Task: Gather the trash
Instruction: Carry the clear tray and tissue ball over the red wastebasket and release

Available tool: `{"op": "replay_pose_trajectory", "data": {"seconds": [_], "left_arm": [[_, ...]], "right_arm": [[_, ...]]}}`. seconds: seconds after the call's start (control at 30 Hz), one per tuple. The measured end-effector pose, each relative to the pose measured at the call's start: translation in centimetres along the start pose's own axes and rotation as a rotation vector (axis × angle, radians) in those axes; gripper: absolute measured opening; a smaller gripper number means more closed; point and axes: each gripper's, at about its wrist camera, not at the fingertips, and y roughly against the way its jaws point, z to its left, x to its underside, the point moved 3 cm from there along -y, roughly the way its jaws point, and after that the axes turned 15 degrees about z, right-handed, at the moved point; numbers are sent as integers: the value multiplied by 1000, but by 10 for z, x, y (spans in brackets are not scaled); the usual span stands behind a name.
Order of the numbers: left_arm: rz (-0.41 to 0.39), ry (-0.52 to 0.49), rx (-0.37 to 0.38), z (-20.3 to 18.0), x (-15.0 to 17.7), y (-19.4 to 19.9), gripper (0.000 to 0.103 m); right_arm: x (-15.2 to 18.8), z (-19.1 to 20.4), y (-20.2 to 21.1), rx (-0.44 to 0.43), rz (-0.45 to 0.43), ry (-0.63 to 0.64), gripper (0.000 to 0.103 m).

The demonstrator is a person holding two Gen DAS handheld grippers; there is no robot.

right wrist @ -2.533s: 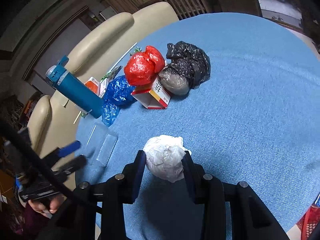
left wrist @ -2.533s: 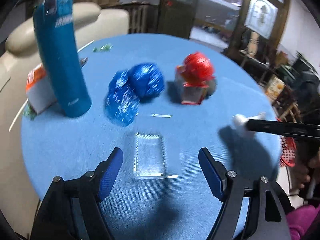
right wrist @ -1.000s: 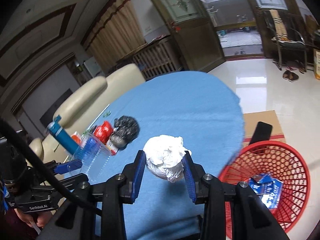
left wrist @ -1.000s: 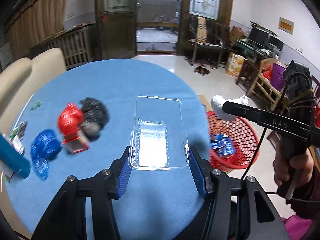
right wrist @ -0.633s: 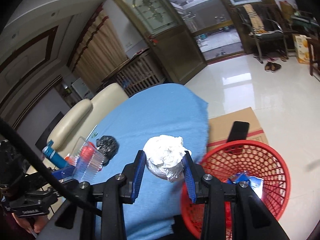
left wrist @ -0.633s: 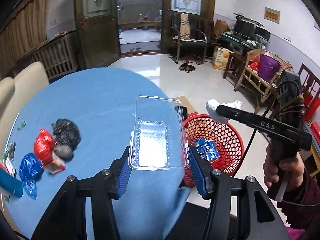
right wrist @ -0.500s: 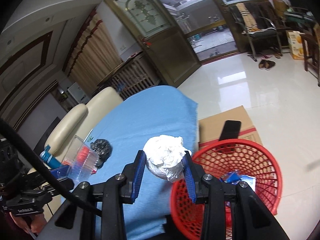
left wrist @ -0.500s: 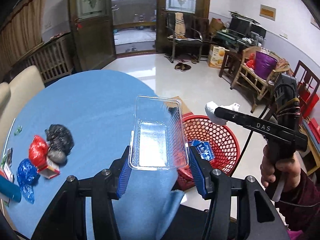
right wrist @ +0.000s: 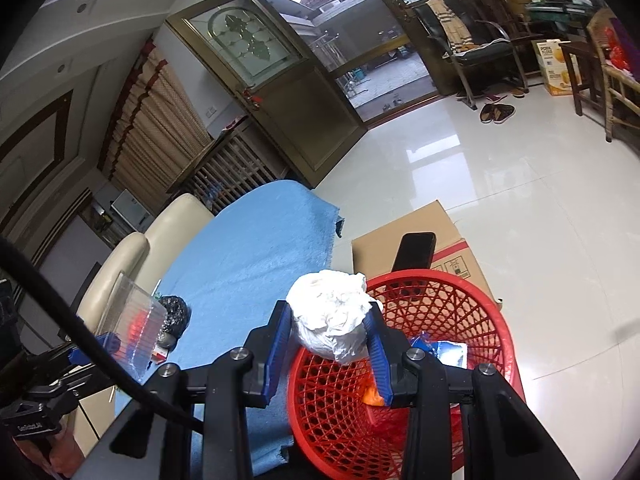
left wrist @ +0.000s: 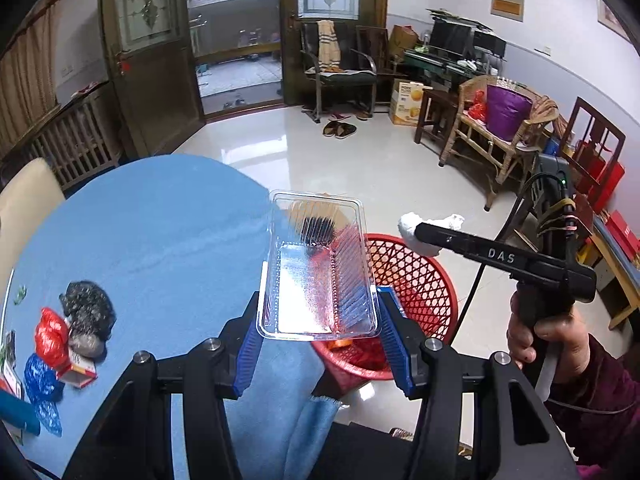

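Blue-clothed table [left wrist: 140, 240] now sits off to the left, where 1 second ago it filled both views. Left gripper [left wrist: 318, 338], pinching the clear tray [left wrist: 316, 272], and right gripper [right wrist: 328, 344], clamped on the white wad [right wrist: 328, 312], have both swung over the red basket [right wrist: 460, 320]; dropping looks next.
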Motion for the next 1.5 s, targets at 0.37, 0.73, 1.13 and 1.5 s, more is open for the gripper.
{"op": "replay_pose_trajectory", "data": {"seconds": [0.37,0.73,1.13,1.5], "left_arm": [[9,-22,46,-5,-10,-16,56],[49,-26,68,-9,-18,-36,56],[131,3,184,-6,-18,-70,56],[170,12,179,-14,-13,-84,69]], "right_arm": [[-3,-16,3,18,-7,-36,40],[-3,-33,7,26,-2,-72,40],[1,-47,-3,22,44,-114,40],[8,-55,-14,-47,116,-193,60]]}}
